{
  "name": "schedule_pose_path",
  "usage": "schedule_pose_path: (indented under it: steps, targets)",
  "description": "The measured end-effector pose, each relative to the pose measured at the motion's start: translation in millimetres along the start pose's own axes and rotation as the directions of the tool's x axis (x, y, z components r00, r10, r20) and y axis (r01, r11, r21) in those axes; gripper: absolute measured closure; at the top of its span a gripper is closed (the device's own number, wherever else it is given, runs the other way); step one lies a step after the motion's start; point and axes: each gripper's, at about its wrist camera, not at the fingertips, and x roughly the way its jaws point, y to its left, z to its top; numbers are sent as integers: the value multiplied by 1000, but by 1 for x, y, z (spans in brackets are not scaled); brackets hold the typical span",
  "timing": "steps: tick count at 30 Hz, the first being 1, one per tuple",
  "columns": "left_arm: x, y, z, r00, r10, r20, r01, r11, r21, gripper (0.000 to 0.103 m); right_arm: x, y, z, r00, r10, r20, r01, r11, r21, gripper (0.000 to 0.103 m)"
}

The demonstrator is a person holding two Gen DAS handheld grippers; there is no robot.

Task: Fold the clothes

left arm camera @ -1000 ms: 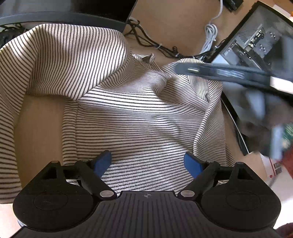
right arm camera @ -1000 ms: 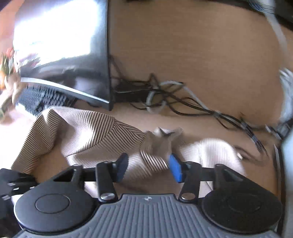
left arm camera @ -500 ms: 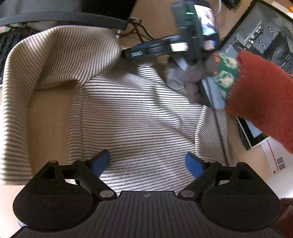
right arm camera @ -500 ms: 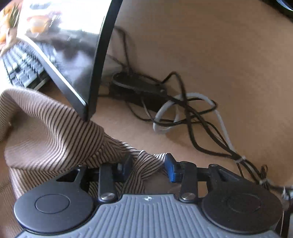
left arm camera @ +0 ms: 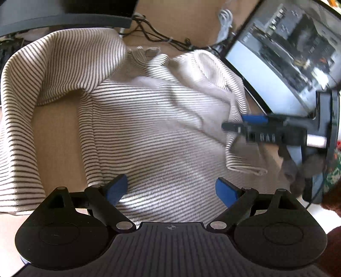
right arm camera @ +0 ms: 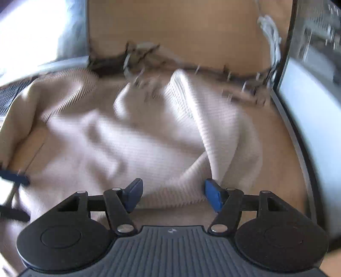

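Note:
A cream sweater with thin dark stripes (left arm camera: 162,132) lies spread on the wooden desk, one sleeve arching round the left and a folded sleeve with its cuff (left arm camera: 245,168) at the right. My left gripper (left arm camera: 171,191) hangs open just above the sweater's near body, nothing between its pads. My right gripper (left arm camera: 253,125) reaches in from the right, at the folded sleeve. In the blurred right wrist view its jaws (right arm camera: 173,196) are opening, and a ridge of sleeve fabric (right arm camera: 191,176) runs between the pads without being pressed.
A lit monitor (left arm camera: 287,53) stands close on the right, and another screen's dark edge (left arm camera: 64,19) runs along the far left. Tangled cables (left arm camera: 162,36) lie behind the sweater. A keyboard (right arm camera: 8,95) sits left. A person's fuzzy red sleeve (left arm camera: 332,202) is at the right edge.
The right gripper held fabric near the collar, then swept across to the sweater's right side and let go, its jaws now wider. The left gripper stayed almost still.

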Motion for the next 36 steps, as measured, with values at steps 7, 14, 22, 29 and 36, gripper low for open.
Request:
schedule_pose_path:
  steps: [7, 14, 22, 29, 36]
  targets:
    - [-18, 2, -20, 997, -30, -64, 33, 999, 31, 9, -24, 10, -29, 1000, 24, -5, -24, 998, 66, 36]
    - [-73, 24, -4, 999, 21, 49, -24, 998, 59, 11, -26, 11, -34, 1000, 0, 14, -1, 997, 81, 36]
    - [-86, 70, 63, 940, 271, 208, -317, 919, 234, 10, -19, 22, -33, 1000, -12, 8, 12, 998, 58, 20]
    - [-38, 90, 80, 963, 249, 105, -268, 930, 250, 19, -40, 12, -5, 999, 16, 48, -20, 996, 83, 28]
    - [-15, 81, 85, 965, 241, 97, -258, 937, 234, 32, -16, 5, 69, 979, -125, 162, 150, 976, -157, 20]
